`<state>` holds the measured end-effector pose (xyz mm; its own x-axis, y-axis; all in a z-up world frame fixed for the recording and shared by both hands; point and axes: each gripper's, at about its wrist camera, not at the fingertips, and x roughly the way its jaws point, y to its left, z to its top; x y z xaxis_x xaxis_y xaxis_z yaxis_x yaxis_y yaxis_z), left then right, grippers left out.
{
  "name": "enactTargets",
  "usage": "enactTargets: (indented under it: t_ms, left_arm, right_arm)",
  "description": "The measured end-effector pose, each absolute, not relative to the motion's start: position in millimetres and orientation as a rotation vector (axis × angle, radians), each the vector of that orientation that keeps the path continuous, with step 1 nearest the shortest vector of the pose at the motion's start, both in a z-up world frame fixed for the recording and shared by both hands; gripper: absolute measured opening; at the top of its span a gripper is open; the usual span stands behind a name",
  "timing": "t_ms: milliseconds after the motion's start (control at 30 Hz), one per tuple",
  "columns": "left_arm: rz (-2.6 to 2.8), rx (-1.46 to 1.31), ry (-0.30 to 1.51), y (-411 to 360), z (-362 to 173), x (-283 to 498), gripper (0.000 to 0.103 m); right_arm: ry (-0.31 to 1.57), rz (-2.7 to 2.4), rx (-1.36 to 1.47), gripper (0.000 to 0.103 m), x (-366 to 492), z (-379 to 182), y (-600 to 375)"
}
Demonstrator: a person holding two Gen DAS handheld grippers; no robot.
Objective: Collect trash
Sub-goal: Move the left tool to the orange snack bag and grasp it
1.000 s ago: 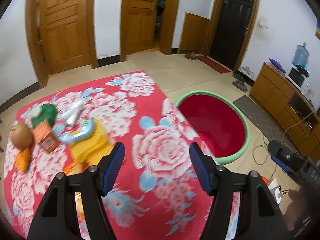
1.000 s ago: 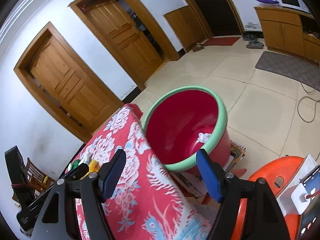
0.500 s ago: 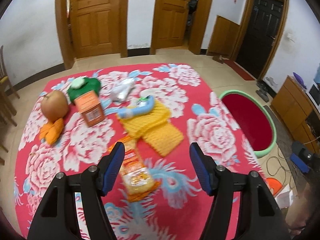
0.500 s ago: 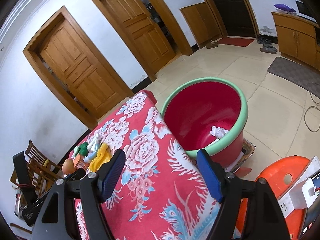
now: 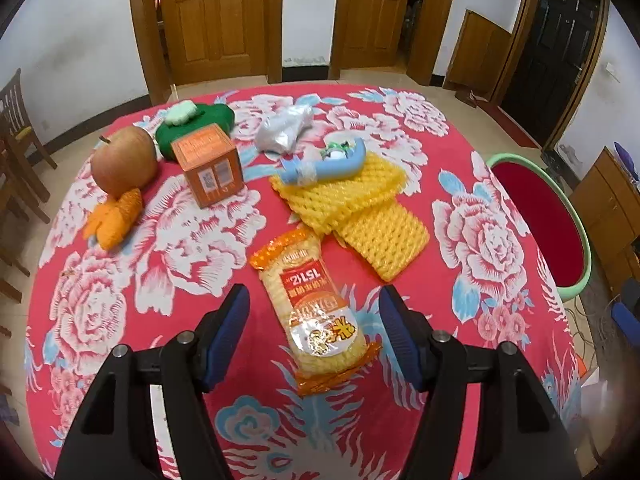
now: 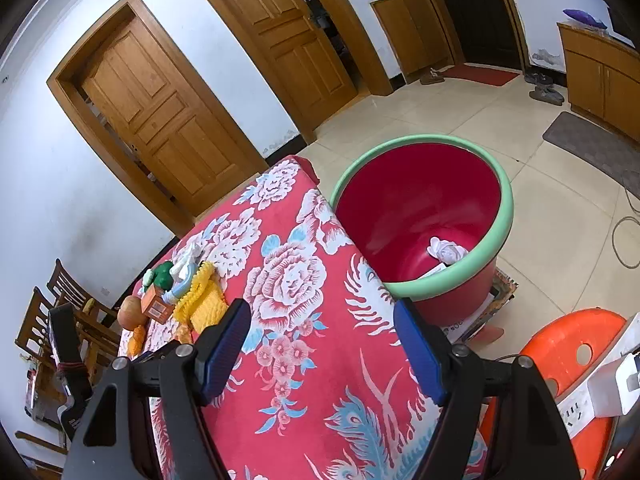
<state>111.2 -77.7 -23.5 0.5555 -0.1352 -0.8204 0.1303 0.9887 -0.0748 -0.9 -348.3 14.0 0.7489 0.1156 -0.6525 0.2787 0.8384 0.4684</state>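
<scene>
My left gripper (image 5: 314, 320) is open and empty, hovering just above an orange noodle packet (image 5: 314, 308) that lies on the red flowered tablecloth (image 5: 180, 240). Beyond it lie yellow foam netting (image 5: 360, 208), a blue tube wrapper (image 5: 328, 162), a crumpled clear plastic bag (image 5: 284, 128) and an orange carton (image 5: 208, 164). My right gripper (image 6: 322, 336) is open and empty above the table's near edge. The red bin with a green rim (image 6: 424, 216) stands on the floor beside the table and holds white crumpled trash (image 6: 446, 250).
An apple (image 5: 122, 160), an orange knitted piece (image 5: 114, 216) and a green felt item (image 5: 196, 124) sit at the table's far left. Wooden chairs (image 5: 16, 136) stand left of the table. An orange stool (image 6: 568, 364) and a power strip (image 6: 588, 396) are at the right.
My left gripper has swung left, from over the bin side of the table to above the noodle packet. My right gripper has risen and tilted slightly; the bin stays in view.
</scene>
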Motion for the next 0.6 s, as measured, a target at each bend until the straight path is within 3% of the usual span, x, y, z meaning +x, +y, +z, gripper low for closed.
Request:
enactTargets:
  t_ms: [67,133,200,600]
  left_arm:
    - [-0.160,0.000,0.973,-78,-26,112,0.066]
    - [-0.159,0.004,0.985,-77,-30,113,0.053]
    - [-0.165,-0.007,0.997,-76,-34,115,0.048]
    - [-0.194,-0.061,0.964,-62,-22,98,0.046]
  right_arm:
    - [0.733,-0.099,0.577,0.076,0,14,-348]
    - [0.741,-0.107,0.580,0.076,1,12,-349]
    - [0.743,-0.113,0.580,0.076,1,12,-350]
    - [0.719,-0.080,0.505,0.076,-13,30,-332]
